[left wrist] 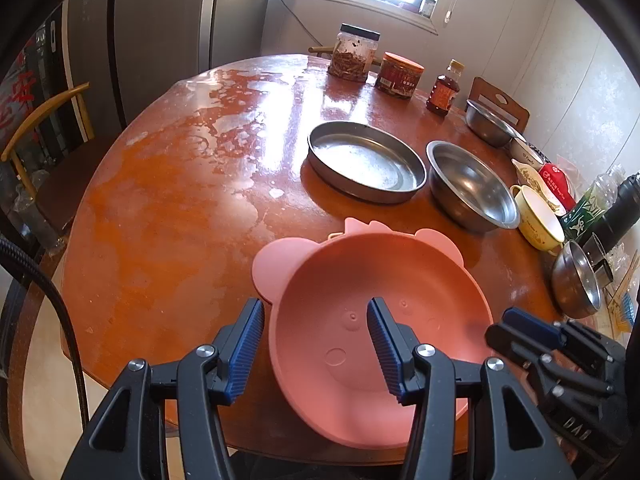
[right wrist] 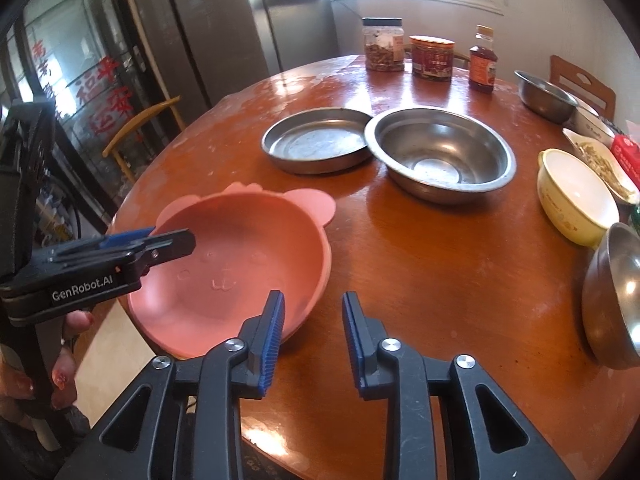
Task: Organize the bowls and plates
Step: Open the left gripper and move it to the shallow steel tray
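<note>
Round wooden worktop [left wrist: 168, 184]: pink bowl [left wrist: 360, 280] overhangs near edge; my left jaws [left wrist: 316, 344] straddle its rim, right jaws [right wrist: 313, 334] slightly parted, empty.

Pink pig-face bowl [left wrist: 360, 300] upright at table's near edge, ears toward table centre, my tongs straddling its rims. Flat steel pan [left wrist: 366, 162] upright mid-table, empty. Steel bowl [left wrist: 472, 186] just beside pan on right, rims seeming to touch. Yellow handled bowl [right wrist: 576, 198] further right. Small steel bowl [right wrist: 546, 96] far back. Another steel bowl [right wrist: 612, 296] tilted at right edge.
</note>
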The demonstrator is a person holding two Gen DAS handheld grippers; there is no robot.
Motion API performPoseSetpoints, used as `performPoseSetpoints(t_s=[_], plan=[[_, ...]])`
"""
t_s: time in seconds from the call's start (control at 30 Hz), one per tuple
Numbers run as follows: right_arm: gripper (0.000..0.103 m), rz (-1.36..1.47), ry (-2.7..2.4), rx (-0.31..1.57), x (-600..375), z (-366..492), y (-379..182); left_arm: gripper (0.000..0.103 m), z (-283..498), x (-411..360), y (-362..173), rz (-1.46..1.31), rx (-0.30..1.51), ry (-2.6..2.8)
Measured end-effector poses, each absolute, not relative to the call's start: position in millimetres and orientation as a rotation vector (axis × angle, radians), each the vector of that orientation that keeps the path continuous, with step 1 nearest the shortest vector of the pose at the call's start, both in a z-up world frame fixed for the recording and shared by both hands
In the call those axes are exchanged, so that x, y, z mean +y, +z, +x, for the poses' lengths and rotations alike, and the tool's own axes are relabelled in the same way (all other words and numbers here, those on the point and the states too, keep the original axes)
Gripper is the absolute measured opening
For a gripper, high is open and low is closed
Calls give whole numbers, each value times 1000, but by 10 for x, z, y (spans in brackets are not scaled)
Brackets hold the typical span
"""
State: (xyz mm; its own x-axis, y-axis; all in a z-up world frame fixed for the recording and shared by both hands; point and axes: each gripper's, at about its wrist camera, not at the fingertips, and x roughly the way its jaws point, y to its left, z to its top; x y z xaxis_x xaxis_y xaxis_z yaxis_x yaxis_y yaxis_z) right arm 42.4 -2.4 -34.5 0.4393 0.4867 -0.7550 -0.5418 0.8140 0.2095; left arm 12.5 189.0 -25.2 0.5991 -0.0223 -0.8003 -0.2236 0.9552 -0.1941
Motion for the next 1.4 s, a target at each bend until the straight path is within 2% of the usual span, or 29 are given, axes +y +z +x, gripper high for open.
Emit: performPoseSetpoints(t_s=[0.5,0.83,1.03,1.4], plan=[[35,31,610,881,207,847,-110,56,204,2323,-88,-321,848,179],[35,133,575,993,509,1401,-289,56,1070,2589,44,-225,869,133],[35,194,523,1040,554,1666,-403,56,1712,2542,-167,-194,974,31],[35,152,489,1028,682,1806,-477,56,2142,2491,-424,-207,1042,-30]])
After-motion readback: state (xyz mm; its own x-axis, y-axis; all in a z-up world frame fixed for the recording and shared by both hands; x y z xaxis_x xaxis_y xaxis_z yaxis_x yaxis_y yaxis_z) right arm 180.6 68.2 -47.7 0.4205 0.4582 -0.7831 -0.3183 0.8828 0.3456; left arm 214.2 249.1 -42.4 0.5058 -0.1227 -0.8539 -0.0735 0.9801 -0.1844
